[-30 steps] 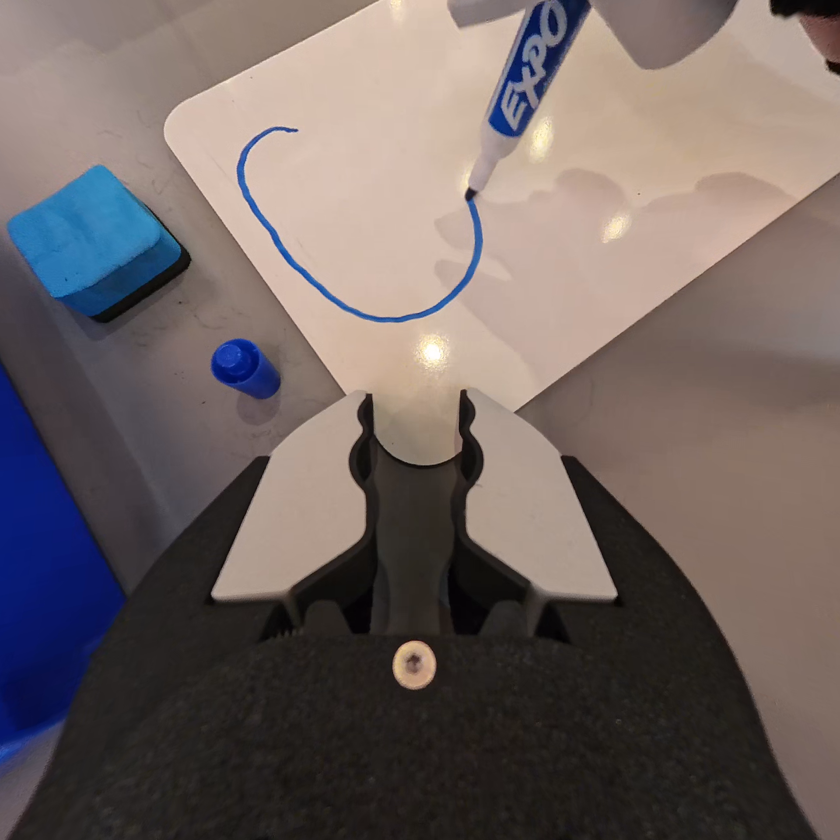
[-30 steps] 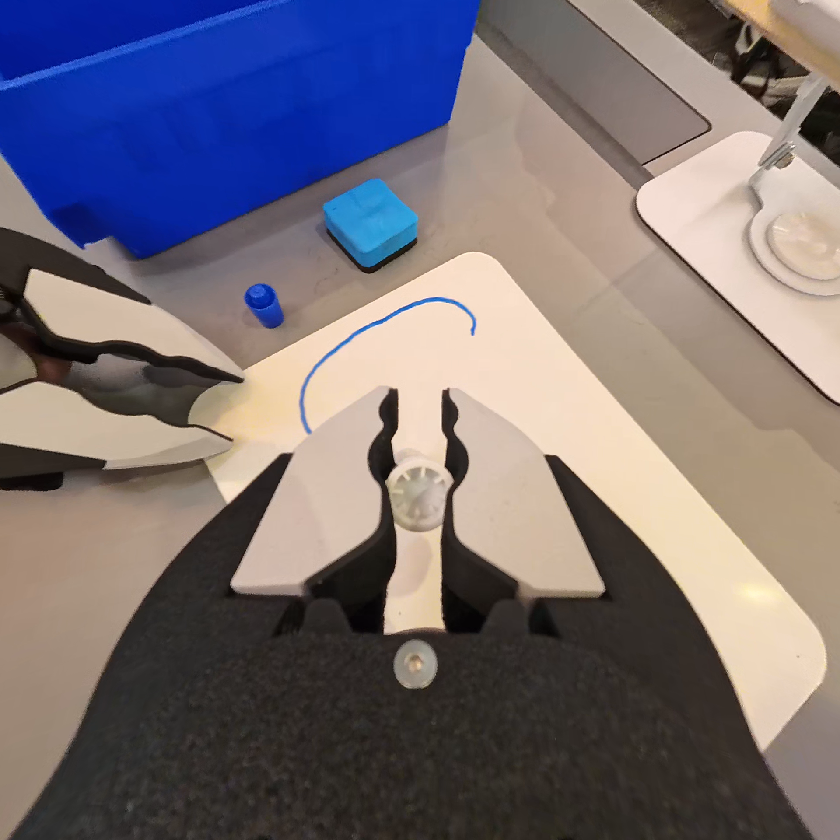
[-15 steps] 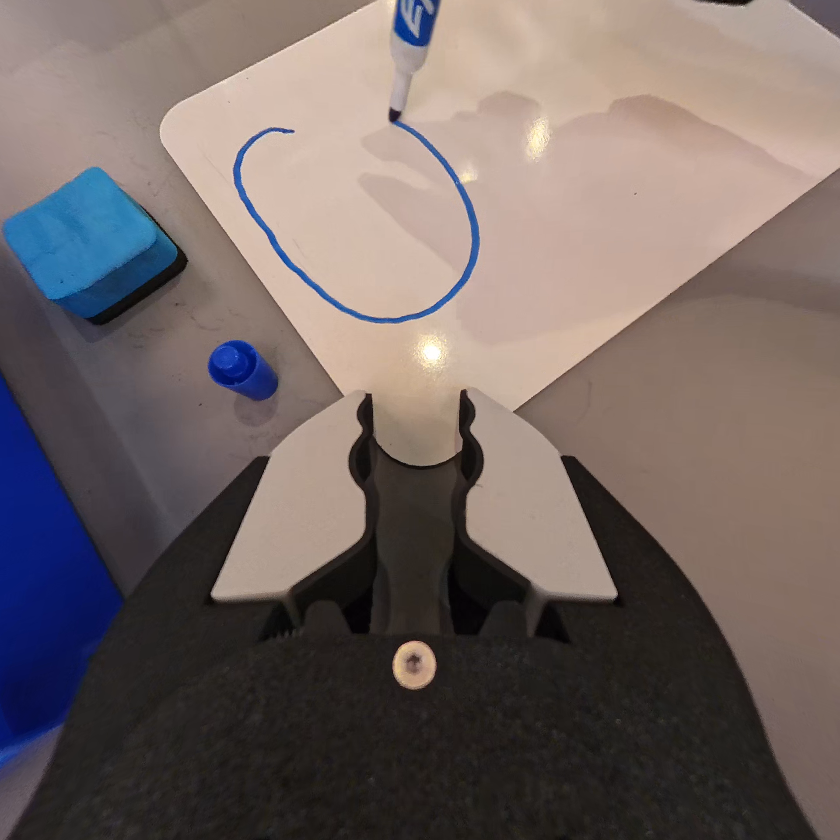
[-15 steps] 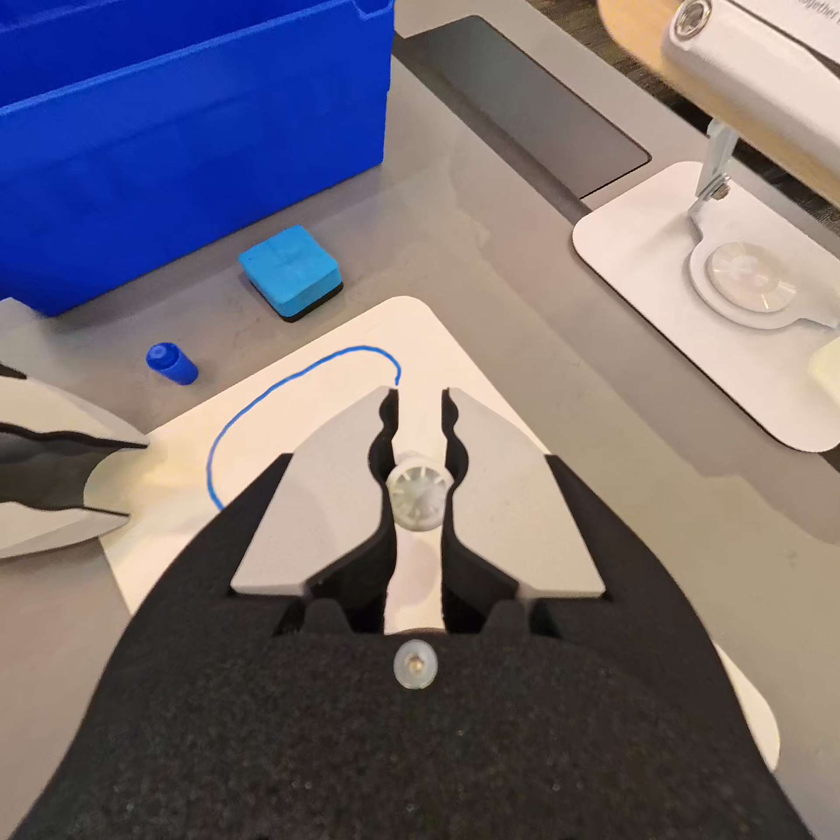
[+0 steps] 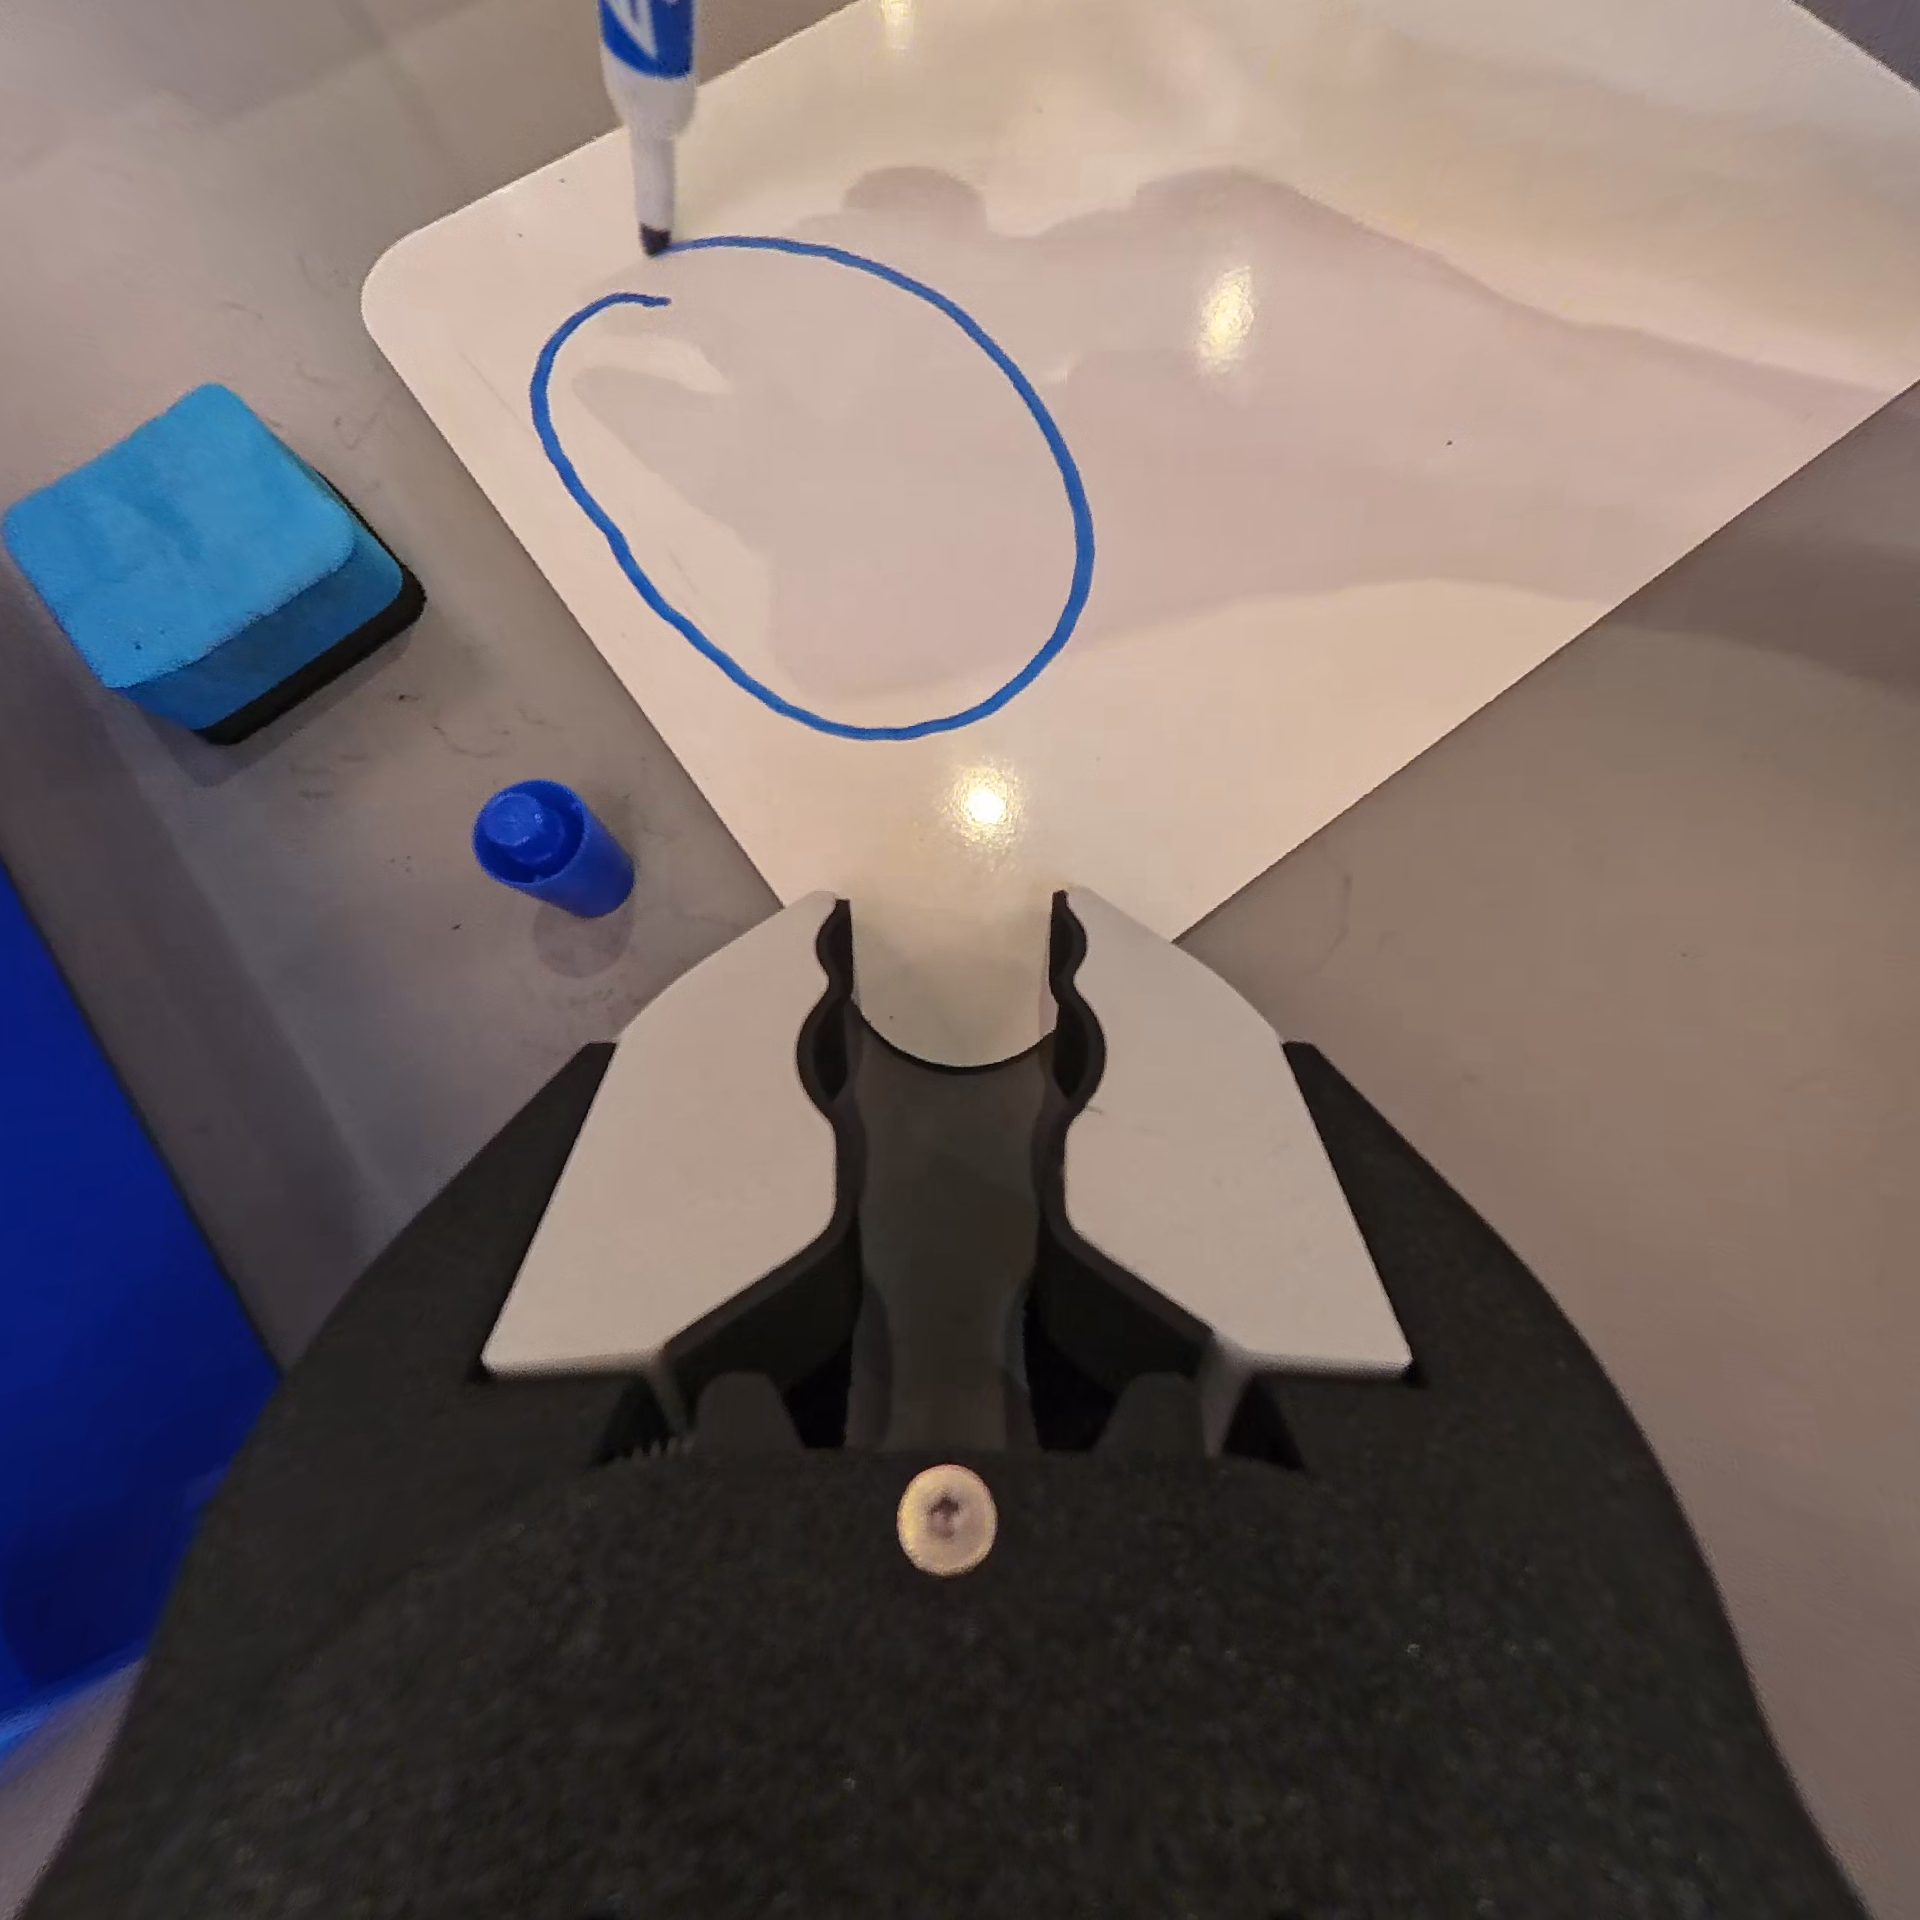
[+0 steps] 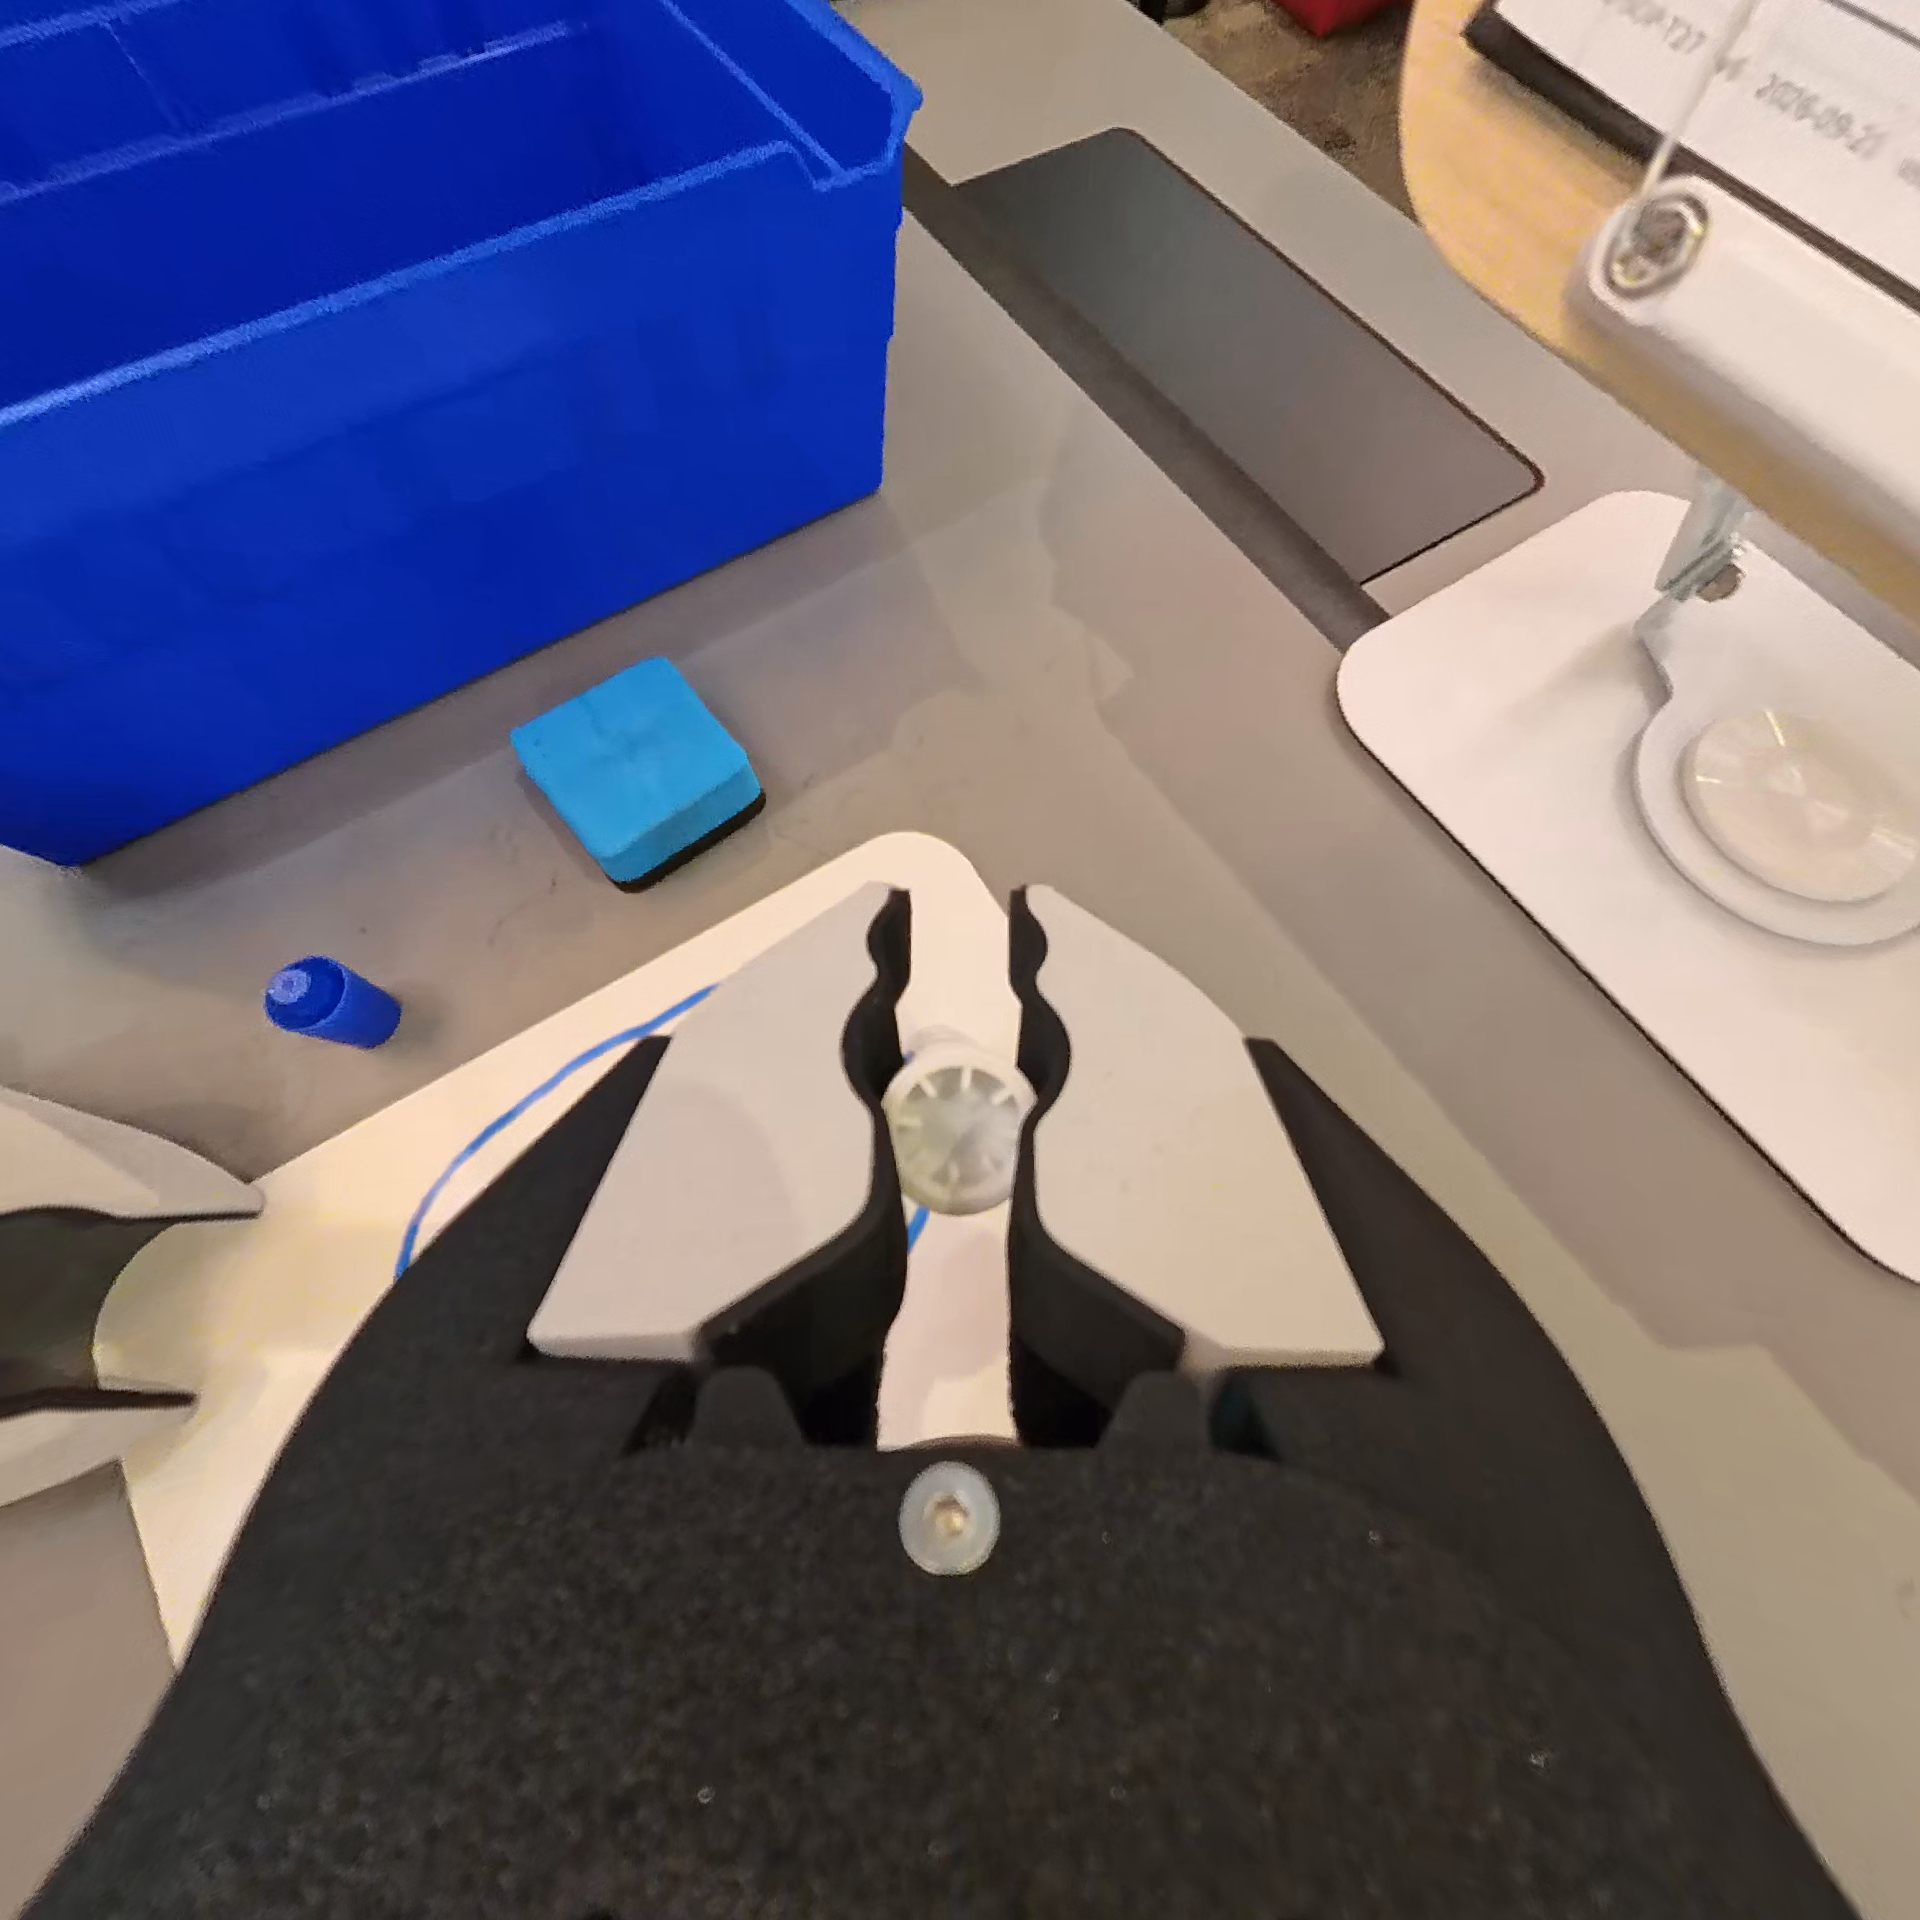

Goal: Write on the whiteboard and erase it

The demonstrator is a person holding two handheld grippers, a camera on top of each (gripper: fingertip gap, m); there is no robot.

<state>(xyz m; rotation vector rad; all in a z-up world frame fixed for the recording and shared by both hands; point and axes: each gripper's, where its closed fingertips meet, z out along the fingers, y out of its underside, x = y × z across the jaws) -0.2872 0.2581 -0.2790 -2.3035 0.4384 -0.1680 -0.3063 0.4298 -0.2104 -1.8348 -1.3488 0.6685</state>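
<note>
While the marker writes: its tip point(image 5: 655, 241) touches the whiteboard point(image 5: 1299, 499) at the upper left of the left wrist view, at the end of a blue loop point(image 5: 1070, 499) that is almost closed; a small gap shows between the loop's two ends.
Marker, cut off: in the left wrist view only the white nose and a strip of blue barrel show, the rest runs off the top edge.
Right gripper point(image 6: 958, 904): clenched on the marker; its own view looks straight down the ribbed white butt end point(image 6: 954, 1124), so barrel and tip are hidden behind it.
Left gripper point(image 5: 948, 914): fingers spread apart with nothing between them, over the near corner of the whiteboard; whether they press on it I cannot tell. In the right wrist view it enters at the lower left edge, mostly cut off.
Loop in the right wrist view: only a short blue arc shows left of the fingers; the rest lies under the gripper.
Eraser point(image 5: 208, 561): blue foam on a black base, on the grey table point(image 5: 1558, 1039) left of the whiteboard, apart from it.
Cap point(image 5: 551, 847): blue, lying on its side on the table, just beside the whiteboard's left edge, centre left of the frame.
Blue bin point(image 6: 416, 416): upper left of the right wrist view, behind the eraser; its left part runs out of frame.
White stand base point(image 6: 1507, 790): right side, blurred above, partly cut off.
</note>
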